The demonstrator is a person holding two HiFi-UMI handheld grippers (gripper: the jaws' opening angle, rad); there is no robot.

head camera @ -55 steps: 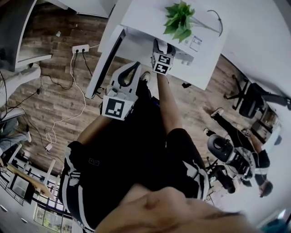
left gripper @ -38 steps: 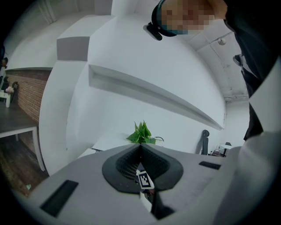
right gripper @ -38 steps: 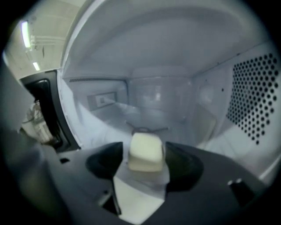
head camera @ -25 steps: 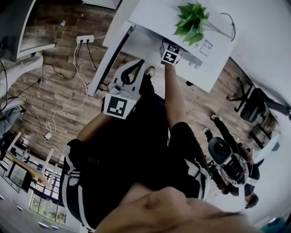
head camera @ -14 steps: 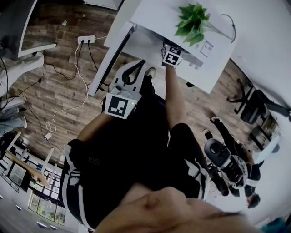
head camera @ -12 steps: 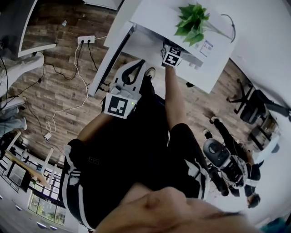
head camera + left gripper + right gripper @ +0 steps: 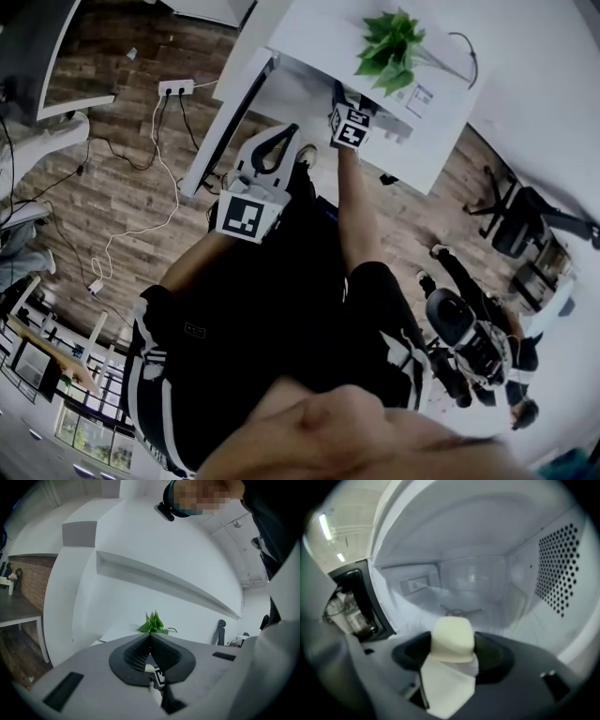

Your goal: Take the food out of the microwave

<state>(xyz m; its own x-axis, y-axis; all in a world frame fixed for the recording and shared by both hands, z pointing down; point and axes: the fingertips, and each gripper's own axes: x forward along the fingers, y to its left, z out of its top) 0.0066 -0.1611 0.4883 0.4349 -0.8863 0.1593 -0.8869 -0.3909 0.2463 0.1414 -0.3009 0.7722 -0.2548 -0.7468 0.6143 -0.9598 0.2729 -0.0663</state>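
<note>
In the right gripper view my right gripper (image 7: pixel 453 657) is shut on a pale cream, bun-like piece of food (image 7: pixel 452 637), with a white part below it between the jaws. It is at the mouth of the white microwave cavity (image 7: pixel 473 581), just in front of the bare turntable hub (image 7: pixel 459 611). In the head view the right gripper (image 7: pixel 348 125) reaches in under the microwave's white top (image 7: pixel 319 33), so its jaws are hidden. My left gripper (image 7: pixel 272 150) is held lower near the person's body, jaws together and nothing in them.
The microwave door (image 7: pixel 228 120) stands open to the left, seen also as a dark door (image 7: pixel 358 602). A perforated wall (image 7: pixel 560 569) lines the cavity's right. A green plant (image 7: pixel 386 45) sits on top. Cables and a power strip (image 7: pixel 174 87) lie on the wooden floor.
My right gripper went further into the microwave and has since drawn back a little. The left gripper has stayed about where it was.
</note>
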